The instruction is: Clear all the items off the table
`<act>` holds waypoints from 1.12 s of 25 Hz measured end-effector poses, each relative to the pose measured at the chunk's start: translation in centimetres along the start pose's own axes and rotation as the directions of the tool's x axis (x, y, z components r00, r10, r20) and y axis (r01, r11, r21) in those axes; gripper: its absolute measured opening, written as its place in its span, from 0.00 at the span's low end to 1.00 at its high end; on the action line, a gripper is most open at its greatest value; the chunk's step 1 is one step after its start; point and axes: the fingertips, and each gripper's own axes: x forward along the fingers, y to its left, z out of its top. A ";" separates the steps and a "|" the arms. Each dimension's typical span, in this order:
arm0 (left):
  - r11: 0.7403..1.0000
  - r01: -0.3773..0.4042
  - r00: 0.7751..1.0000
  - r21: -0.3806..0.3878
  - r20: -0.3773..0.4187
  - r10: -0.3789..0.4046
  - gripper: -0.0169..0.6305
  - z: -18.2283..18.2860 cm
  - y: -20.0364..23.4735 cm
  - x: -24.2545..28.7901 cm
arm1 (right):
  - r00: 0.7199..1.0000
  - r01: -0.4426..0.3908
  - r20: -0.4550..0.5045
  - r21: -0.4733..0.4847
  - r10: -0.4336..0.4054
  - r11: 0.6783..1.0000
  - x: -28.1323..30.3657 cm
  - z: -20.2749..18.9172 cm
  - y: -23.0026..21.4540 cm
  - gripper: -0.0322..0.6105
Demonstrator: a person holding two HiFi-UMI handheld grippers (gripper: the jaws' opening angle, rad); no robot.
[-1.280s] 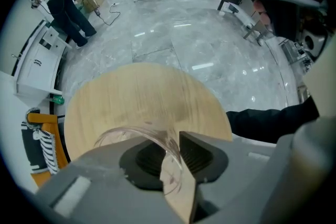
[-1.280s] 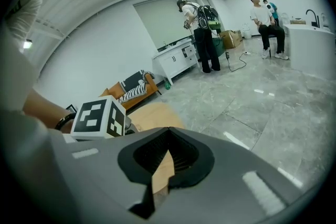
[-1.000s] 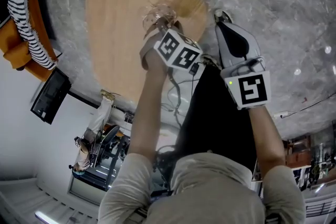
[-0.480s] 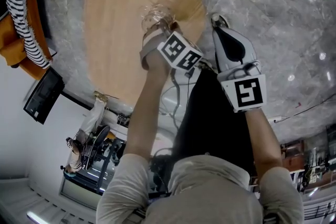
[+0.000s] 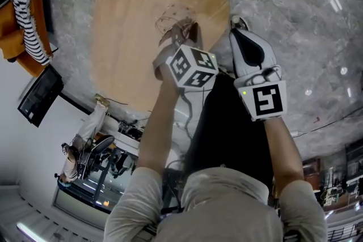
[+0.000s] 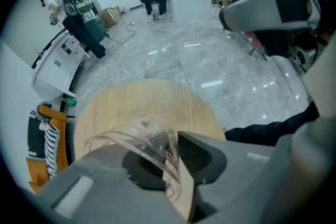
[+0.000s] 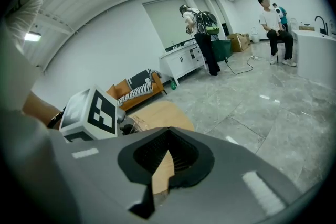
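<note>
A clear plastic cup hangs over the near right part of the round wooden table, and my left gripper is shut on its wall. In the left gripper view the cup lies tilted across the jaws, with its rim curving over the left one and the table below. My right gripper is off the table's right edge, above the marble floor. Its jaws are shut and hold nothing. In the right gripper view I see the left gripper's marker cube and the table.
An orange sofa with a striped cloth stands left of the table, and a dark monitor is below it. Grey marble floor lies to the right. Across the room are people and a white counter.
My left gripper has turned a little, so its marker cube now faces differently, and the cup is still in it. The right gripper has barely moved.
</note>
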 end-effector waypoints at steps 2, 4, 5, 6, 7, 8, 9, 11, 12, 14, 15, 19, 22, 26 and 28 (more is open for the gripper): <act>0.999 -0.004 0.999 -0.036 0.033 0.006 0.16 0.0 -0.2 -1.2 | 1.000 -0.009 0.005 -0.016 0.009 1.000 -0.1 0.2 0.8 0.06; 0.997 -0.003 0.998 -0.079 0.060 0.008 0.16 0.0 -0.2 -2.5 | 1.000 -0.011 0.018 -0.026 0.011 1.000 -0.2 0.7 1.5 0.06; 0.995 0.000 0.997 -0.105 0.075 0.008 0.16 0.0 -0.2 -3.2 | 1.000 -0.010 0.027 -0.028 0.011 1.000 -0.2 1.0 1.8 0.06; 0.991 0.001 0.996 -0.132 0.092 0.011 0.16 0.1 -0.1 -4.0 | 0.999 -0.009 0.034 -0.028 0.010 1.000 -0.3 1.3 2.2 0.06; 0.987 0.001 0.994 -0.160 0.111 0.016 0.16 0.3 0.0 -4.9 | 0.999 -0.008 0.039 -0.027 0.009 1.000 -0.5 1.6 2.6 0.06; 0.982 0.001 0.991 -0.188 0.132 0.024 0.15 0.5 0.2 -5.9 | 0.999 -0.006 0.042 -0.029 0.007 1.000 -0.7 2.0 3.0 0.06; 0.976 0.002 0.987 -0.217 0.156 0.032 0.16 0.7 0.4 -7.0 | 0.999 -0.004 0.045 -0.034 0.005 0.999 -0.9 2.4 3.4 0.06; 0.961 0.011 0.977 -0.277 0.209 0.049 0.16 1.3 0.7 -9.6 | 0.998 -0.001 0.058 -0.051 0.004 0.999 -1.5 3.6 4.4 0.06; 0.952 0.017 0.970 -0.305 0.237 0.059 0.16 1.6 0.8 -11.0 | 0.997 -0.003 0.071 -0.060 0.007 0.998 -1.8 4.4 5.1 0.06; 0.934 0.021 0.956 -0.356 0.280 0.085 0.16 1.8 0.9 -13.9 | 0.994 -0.021 0.106 -0.080 0.029 0.997 -2.6 6.5 7.0 0.06; 0.925 0.018 0.950 -0.378 0.295 0.102 0.16 1.7 1.0 -15.2 | 0.992 -0.032 0.122 -0.096 0.044 0.995 -3.1 7.6 8.0 0.06; 0.894 -0.001 0.916 -0.449 0.358 0.181 0.15 1.7 2.9 -20.8 | 0.987 -0.051 0.144 -0.162 0.075 0.986 -4.9 11.2 10.7 0.06; 0.882 -0.020 0.886 -0.471 0.400 0.234 0.16 1.5 3.6 -25.7 | 0.977 -0.062 0.188 -0.196 0.100 0.979 -7.0 13.6 13.1 0.06; 0.858 -0.040 0.841 -0.511 0.447 0.305 0.16 1.7 3.8 -30.9 | 0.944 -0.088 0.290 -0.235 0.156 0.968 -9.2 17.5 16.0 0.06; 0.843 -0.057 0.810 -0.536 0.468 0.353 0.16 1.2 4.7 -32.9 | 0.928 -0.078 0.332 -0.272 0.170 0.959 -9.2 19.2 17.4 0.06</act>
